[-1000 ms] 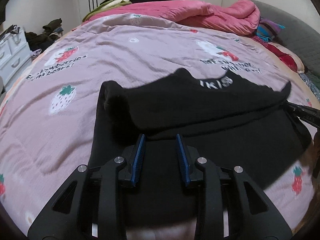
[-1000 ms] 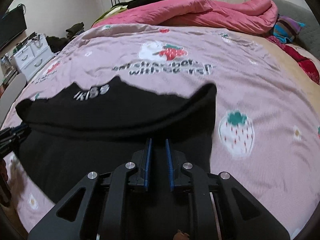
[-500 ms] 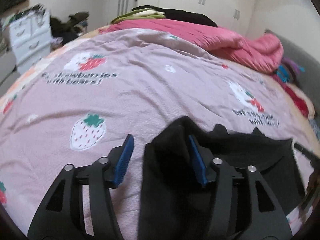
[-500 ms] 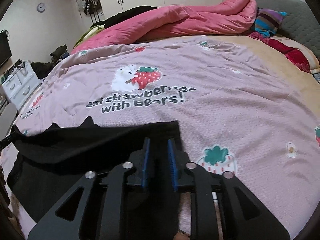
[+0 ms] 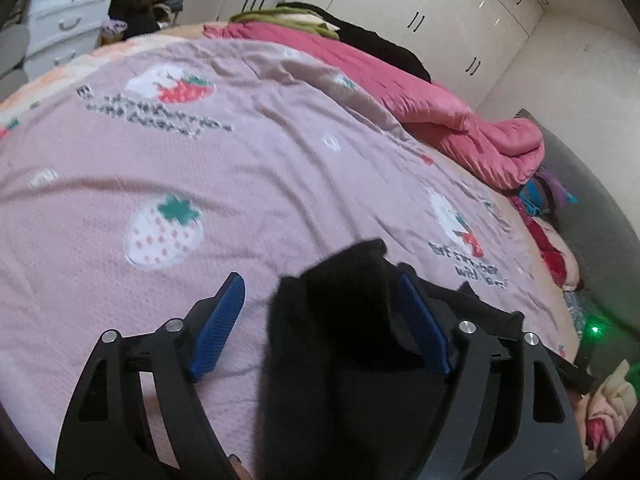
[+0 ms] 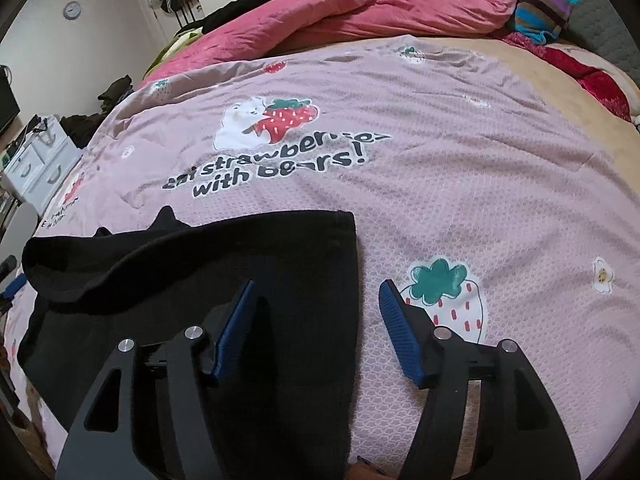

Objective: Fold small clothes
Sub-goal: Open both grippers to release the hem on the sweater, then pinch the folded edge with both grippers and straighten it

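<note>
A small black garment lies folded over on the pink strawberry bedspread. In the right wrist view my right gripper is open, with its left finger over the garment's right edge and its right finger over bare bedspread. In the left wrist view the garment's left end bunches up between the jaws of my left gripper, which is open wide; the cloth rests against the right finger.
A rumpled pink duvet and dark clothes lie at the far side of the bed. Striped and red cushions sit at the right. A white drawer unit stands off the bed's left side.
Both grippers carried the garment's upper layer forward and laid it down. The left gripper opened wide first. The right gripper was shut on the cloth half a second ago and has now opened.
</note>
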A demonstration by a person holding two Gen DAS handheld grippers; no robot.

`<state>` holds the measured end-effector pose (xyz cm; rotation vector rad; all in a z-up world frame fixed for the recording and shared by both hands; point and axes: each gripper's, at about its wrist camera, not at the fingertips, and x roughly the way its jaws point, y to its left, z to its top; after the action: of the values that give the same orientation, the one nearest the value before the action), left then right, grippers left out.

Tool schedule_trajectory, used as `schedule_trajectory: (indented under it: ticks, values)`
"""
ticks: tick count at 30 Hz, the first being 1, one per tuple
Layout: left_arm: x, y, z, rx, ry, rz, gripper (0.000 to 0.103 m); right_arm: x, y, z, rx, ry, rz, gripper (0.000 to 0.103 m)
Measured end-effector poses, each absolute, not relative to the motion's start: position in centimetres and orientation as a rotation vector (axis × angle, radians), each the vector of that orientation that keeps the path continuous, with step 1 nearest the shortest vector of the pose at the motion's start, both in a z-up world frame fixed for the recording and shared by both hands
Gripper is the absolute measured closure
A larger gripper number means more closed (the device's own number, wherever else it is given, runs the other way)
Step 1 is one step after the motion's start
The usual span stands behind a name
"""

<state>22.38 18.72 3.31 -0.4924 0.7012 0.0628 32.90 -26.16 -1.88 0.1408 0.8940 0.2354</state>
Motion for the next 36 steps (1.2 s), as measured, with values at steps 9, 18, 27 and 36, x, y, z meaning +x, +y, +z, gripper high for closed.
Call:
schedule_trajectory:
  ticks: [9,18,27,36]
  values:
    - [22.6,19.9,1.1,-0.508,0.766,0.067,0.031,33.5,-27.6,-2.8,0.23,0.921,0.205,0.041]
    - [25.7,18.5,-1.8,-0.395,0.916,0.047,0.073,33.3,-27.0,-2.1,0.22,0.889,0.225,0.08]
    - [22.4,18.9,0.9,-0.499,0.766,-0.027,0.098,32.8,-27.7,0.3,0.238,0.789,0.233,0.096]
    - [21.6,20.7,-0.3,-0.56,0.78,0.025,0.1,33.6,-26.8,-0.9,0.167,0.808,0.172,0.102]
